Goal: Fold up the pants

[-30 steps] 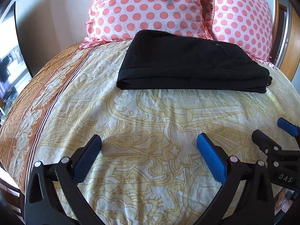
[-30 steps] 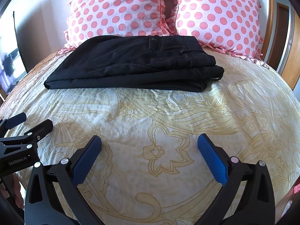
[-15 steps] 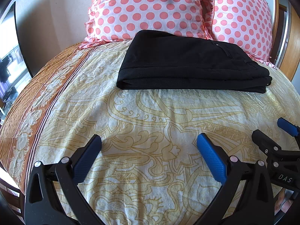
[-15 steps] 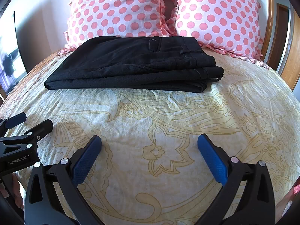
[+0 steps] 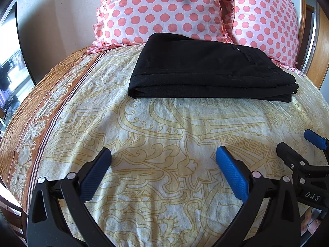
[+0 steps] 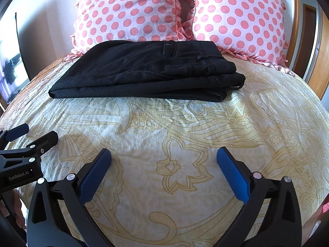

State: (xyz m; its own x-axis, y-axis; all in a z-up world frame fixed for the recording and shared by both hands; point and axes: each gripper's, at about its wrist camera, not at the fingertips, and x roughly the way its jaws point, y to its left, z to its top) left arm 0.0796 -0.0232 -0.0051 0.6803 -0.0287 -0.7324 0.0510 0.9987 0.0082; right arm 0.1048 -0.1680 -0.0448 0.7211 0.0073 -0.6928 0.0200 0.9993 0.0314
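Both claws are just hanging over the bedspread (image 5: 164, 123) right now, neither one gripping anything. The left claw (image 5: 163, 164) has its blue pads spread wide apart with only patterned sheet between them, and the right claw (image 6: 163, 164) is the same, wide open and empty. The black pants (image 5: 205, 70) are well ahead of both claws, already folded into a flat stack of layers, lying across the bed with the far edge right up against the pillows (image 5: 164, 10). From the right claw's view the pants (image 6: 148, 72) sit ahead and a bit to the left, waistband and belt loops at the right-hand end, the rounded fold at the left end. From the left claw they're ahead and slightly to the right. Each claw peeks into the other's camera: the right one shows at the far right edge of the left view, the left one at the far left of the right view, so they're side by side, apart from each other, both near the foot side of the pants.
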